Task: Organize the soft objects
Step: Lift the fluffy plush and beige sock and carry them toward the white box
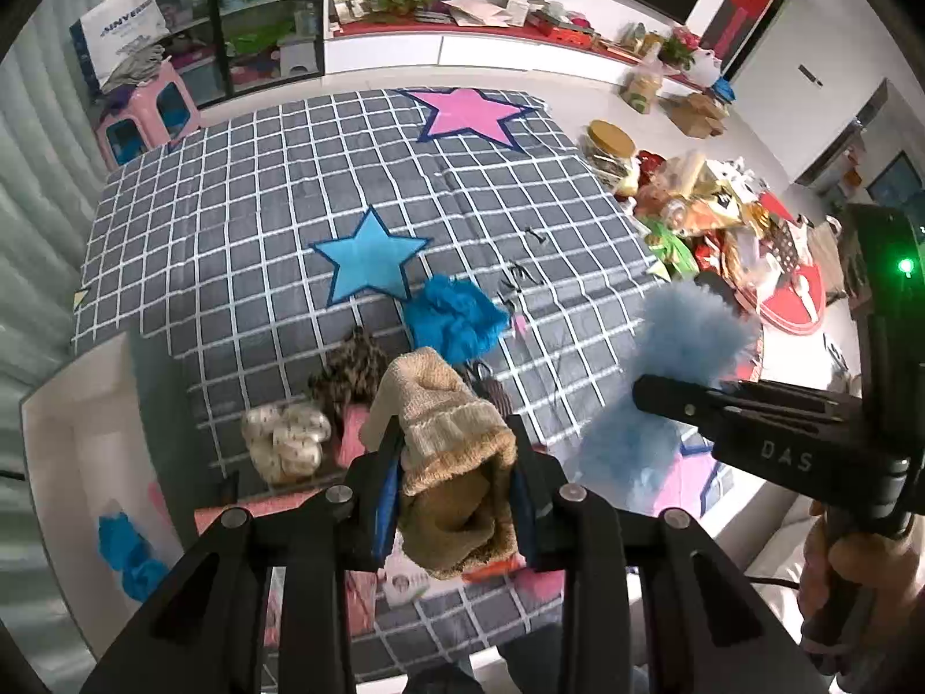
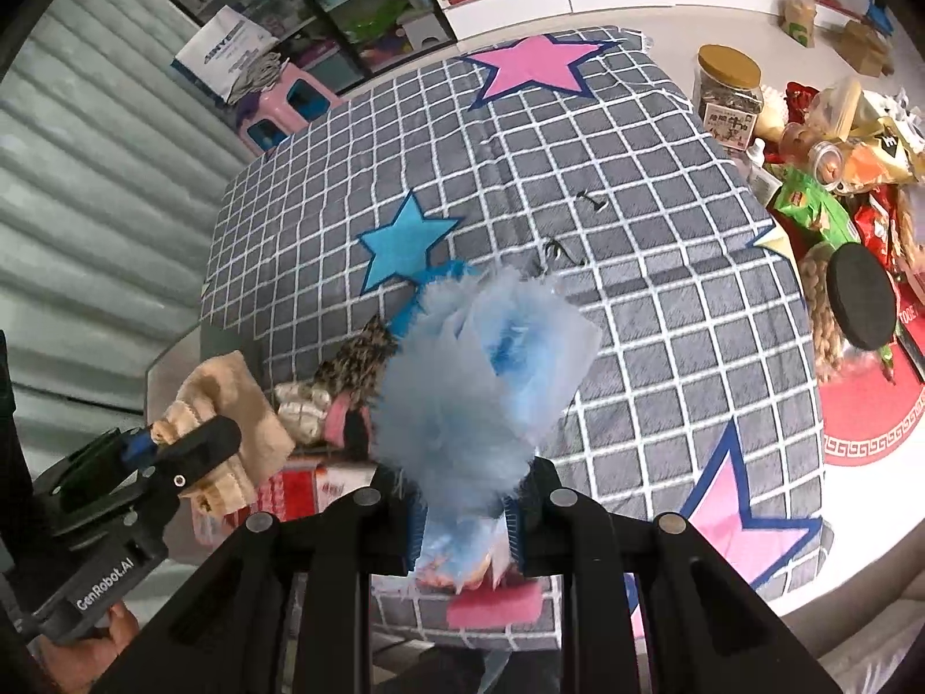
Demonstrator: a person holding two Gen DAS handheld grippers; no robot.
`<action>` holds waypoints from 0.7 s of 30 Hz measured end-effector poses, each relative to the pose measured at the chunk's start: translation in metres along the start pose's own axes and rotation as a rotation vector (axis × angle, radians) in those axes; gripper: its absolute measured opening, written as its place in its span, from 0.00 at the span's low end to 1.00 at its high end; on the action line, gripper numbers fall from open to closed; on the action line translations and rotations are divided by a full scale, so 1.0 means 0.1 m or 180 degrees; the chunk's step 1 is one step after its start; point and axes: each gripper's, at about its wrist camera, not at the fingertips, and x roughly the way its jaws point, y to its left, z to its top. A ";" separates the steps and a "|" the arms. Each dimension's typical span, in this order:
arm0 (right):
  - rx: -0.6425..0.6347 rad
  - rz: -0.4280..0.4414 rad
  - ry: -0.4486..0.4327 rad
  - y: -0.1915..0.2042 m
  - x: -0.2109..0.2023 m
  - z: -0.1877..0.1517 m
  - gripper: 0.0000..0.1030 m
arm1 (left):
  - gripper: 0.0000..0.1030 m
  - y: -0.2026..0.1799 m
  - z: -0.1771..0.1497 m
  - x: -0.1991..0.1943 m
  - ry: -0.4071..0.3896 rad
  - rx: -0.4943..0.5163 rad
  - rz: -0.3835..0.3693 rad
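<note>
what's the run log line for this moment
left gripper: shut on beige sock | right gripper: shut on blue fluff | both above quilt

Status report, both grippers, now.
Left gripper shut on beige knit sock. Right gripper shut on light blue fluffy piece. Both above checked blanket; nothing blocking.

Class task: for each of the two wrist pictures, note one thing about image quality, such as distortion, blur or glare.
Left wrist view: fisheye bends the grey checked star blanket grid lines; a green indicator light glares on the right gripper. Right wrist view: dark corners frame the picture; the pale blue fluffy item looks soft-edged, close to the lens.
</note>
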 end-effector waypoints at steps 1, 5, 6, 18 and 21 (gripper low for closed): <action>-0.0010 -0.0004 0.0008 0.03 -0.01 -0.05 0.23 | 0.34 0.01 -0.04 -0.02 0.0000 0.0008 -0.0006; -0.0064 -0.0008 0.0056 0.19 -0.02 -0.24 0.23 | 0.34 0.06 -0.22 -0.11 0.0000 0.0027 -0.0032; -0.0079 -0.0008 0.0064 0.23 -0.02 -0.28 0.23 | 0.34 0.08 -0.26 -0.13 0.0000 0.0028 -0.0037; -0.0227 0.0023 0.0163 0.66 0.01 -0.77 0.23 | 0.34 0.33 -0.70 -0.43 -0.0104 0.0010 -0.0055; -0.0310 0.0043 0.0201 0.79 0.02 -0.87 0.23 | 0.34 0.45 -0.79 -0.49 -0.0120 -0.0069 -0.0019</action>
